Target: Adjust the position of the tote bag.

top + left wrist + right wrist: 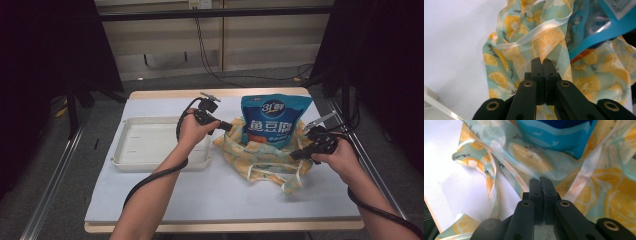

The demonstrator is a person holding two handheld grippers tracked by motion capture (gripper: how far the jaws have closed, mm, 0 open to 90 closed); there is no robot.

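Observation:
A cloth bag [260,156] printed with lemon slices lies at the middle right of the white table. A blue snack pouch [273,116] stands upright in its mouth. My left gripper [229,126] is at the bag's left rim, and in the left gripper view [541,60] its jaws are pressed together with the bag's fabric [544,37] pinched at the tips. My right gripper [296,154] is at the bag's right rim. Seen in the right gripper view [540,179], it is shut on the fabric [531,157] just below the pouch [559,135].
A white plastic tray [131,145] with nothing in it sits left of the bag, under my left forearm. The bag's pale straps [296,176] trail toward the table's front. Dark curtains and stands flank the table, and cables hang behind it.

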